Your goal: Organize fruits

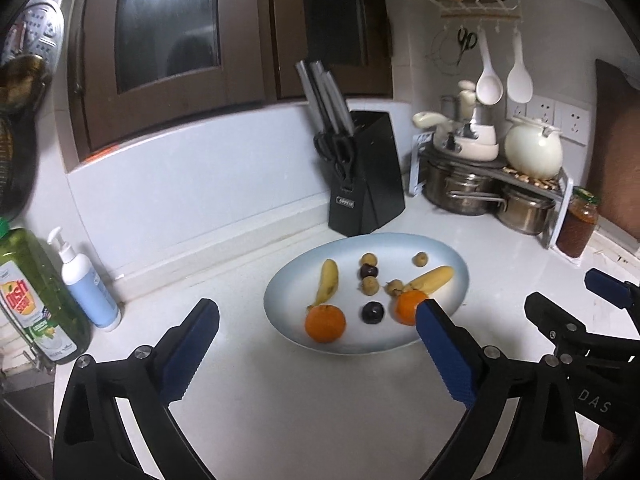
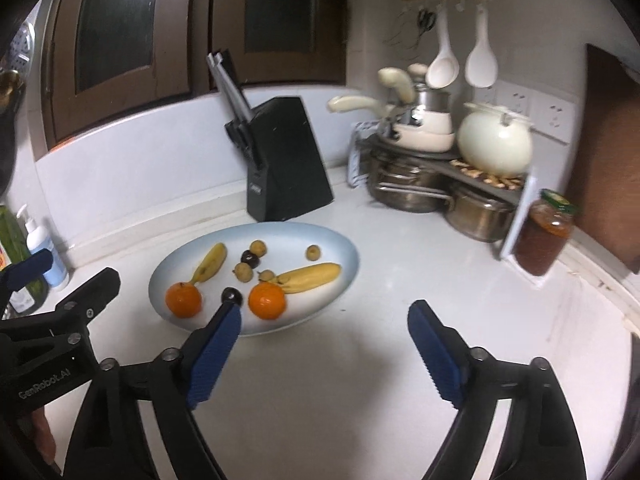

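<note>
Your left gripper (image 1: pixel 318 322) hangs low over the counter with its jaws spread wide and nothing between them, nosed at the near rim of the plate (image 1: pixel 280 280). On that plate, from the left: a banana (image 1: pixel 328 282) above an orange (image 1: pixel 325 323), then a middle column of small brown fruits (image 1: pixel 369 285) and two dark plums (image 1: pixel 373 313), then a second orange (image 1: pixel 406 306) touching a second banana (image 1: pixel 434 278), and one brown fruit (image 1: pixel 420 259) off alone. Your right gripper (image 2: pixel 324 320) is just as wide and empty, hovering near the plate's right side. The fruit is all on the plate but mixed, which fits either a sort underway or one nearly settled; I can't tell which. Any pick calls for care: the right-hand orange, banana and brown fruit crowd each other. The knife block (image 1: pixel 366 172) stands just behind the plate, with pots (image 1: pixel 460 192) and a jar (image 1: pixel 576 226) well to the right.
</note>
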{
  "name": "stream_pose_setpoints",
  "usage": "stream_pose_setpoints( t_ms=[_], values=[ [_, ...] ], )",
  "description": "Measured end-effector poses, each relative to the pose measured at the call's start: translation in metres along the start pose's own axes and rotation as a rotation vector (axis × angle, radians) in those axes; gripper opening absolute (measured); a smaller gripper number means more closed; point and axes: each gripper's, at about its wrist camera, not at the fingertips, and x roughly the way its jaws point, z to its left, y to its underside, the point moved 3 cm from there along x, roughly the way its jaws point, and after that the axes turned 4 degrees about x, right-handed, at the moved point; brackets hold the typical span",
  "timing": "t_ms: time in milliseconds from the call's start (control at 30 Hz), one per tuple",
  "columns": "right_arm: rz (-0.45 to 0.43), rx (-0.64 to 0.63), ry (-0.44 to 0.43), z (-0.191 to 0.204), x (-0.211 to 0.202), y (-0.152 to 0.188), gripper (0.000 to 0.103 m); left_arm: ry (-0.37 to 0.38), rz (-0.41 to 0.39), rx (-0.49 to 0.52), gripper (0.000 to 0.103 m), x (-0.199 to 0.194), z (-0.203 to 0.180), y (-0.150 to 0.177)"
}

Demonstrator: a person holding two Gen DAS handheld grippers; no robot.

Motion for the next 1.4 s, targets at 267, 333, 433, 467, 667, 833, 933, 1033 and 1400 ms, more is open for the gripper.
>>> stream_pose_setpoints(
  t_ms=[267, 333, 433, 467, 667, 833, 933, 1033, 1400],
  values=[
    [-0.033, 0.026, 0.032, -0.031, -0.056, 0.022, 0.087, -0.001, -0.036, -0.003, 0.103, -0.058, -0.026, 0.022],
    [-0.04, 0.033, 0.04, -0.04, -0.073, 0.031, 0.087, 0.0, -0.042, -0.003, 0.103, -0.076, -0.033, 0.031],
    [-0.052, 0.037, 0.046, -0.05, -0.098, 0.045, 0.087, 0.002, -0.05, -0.001, 0.103, -0.101, -0.044, 0.042],
    [-0.057, 0.038, 0.048, -0.052, -0.106, 0.049, 0.087, 0.006, -0.053, 0.001, 0.103, -0.111, -0.049, 0.047],
    [-0.074, 0.069, 0.058, -0.069, -0.155, 0.073, 0.091, 0.023, -0.064, 0.005, 0.103, -0.157, -0.063, 0.063],
    [-0.096, 0.074, 0.074, -0.078, -0.19, 0.084, 0.092, 0.04, -0.082, 0.016, 0.103, -0.189, -0.071, 0.068],
    [-0.111, 0.082, 0.082, -0.082, -0.208, 0.087, 0.092, 0.048, -0.099, 0.024, 0.103, -0.205, -0.073, 0.069],
    [-0.135, 0.079, 0.096, -0.083, -0.224, 0.088, 0.092, 0.058, -0.116, 0.033, 0.103, -0.218, -0.075, 0.07],
    [-0.172, 0.09, 0.112, -0.064, -0.264, 0.095, 0.092, 0.082, -0.138, 0.034, 0.103, -0.254, -0.056, 0.077]
  ],
)
